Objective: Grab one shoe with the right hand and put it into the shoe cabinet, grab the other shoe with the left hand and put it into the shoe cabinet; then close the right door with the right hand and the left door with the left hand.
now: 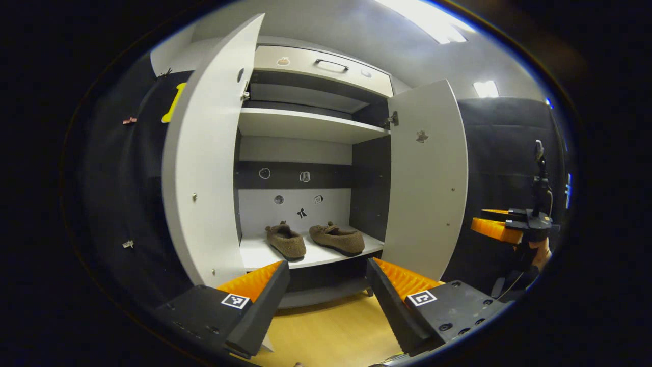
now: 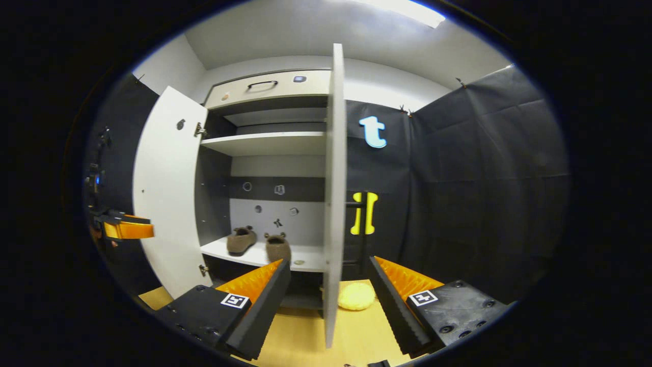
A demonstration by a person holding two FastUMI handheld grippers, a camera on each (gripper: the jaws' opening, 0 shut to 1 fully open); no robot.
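Two brown fuzzy shoes (image 1: 285, 240) (image 1: 337, 238) lie side by side on the shoe cabinet's lower shelf (image 1: 254, 257). Both white doors stand open: the left door (image 1: 204, 178) and the right door (image 1: 428, 178). My left gripper (image 1: 326, 285) is open, in front of the cabinet, and holds nothing. In the right gripper view the shoes (image 2: 241, 240) (image 2: 277, 248) sit on the shelf, and the right door (image 2: 333, 204) shows edge-on, in line with the gap of my open right gripper (image 2: 328, 285); neither finger touches it. The right gripper (image 1: 501, 227) also appears beyond the right door, held by a hand (image 1: 540, 252).
A drawer with a dark handle (image 1: 331, 63) tops the cabinet, above an upper shelf (image 1: 305, 125). A pale yellow round object (image 2: 356, 295) lies on the wooden floor (image 2: 305, 336) by the right door's foot. Black cloth walls close in both sides. The left gripper (image 2: 125, 229) shows beyond the left door (image 2: 163, 204).
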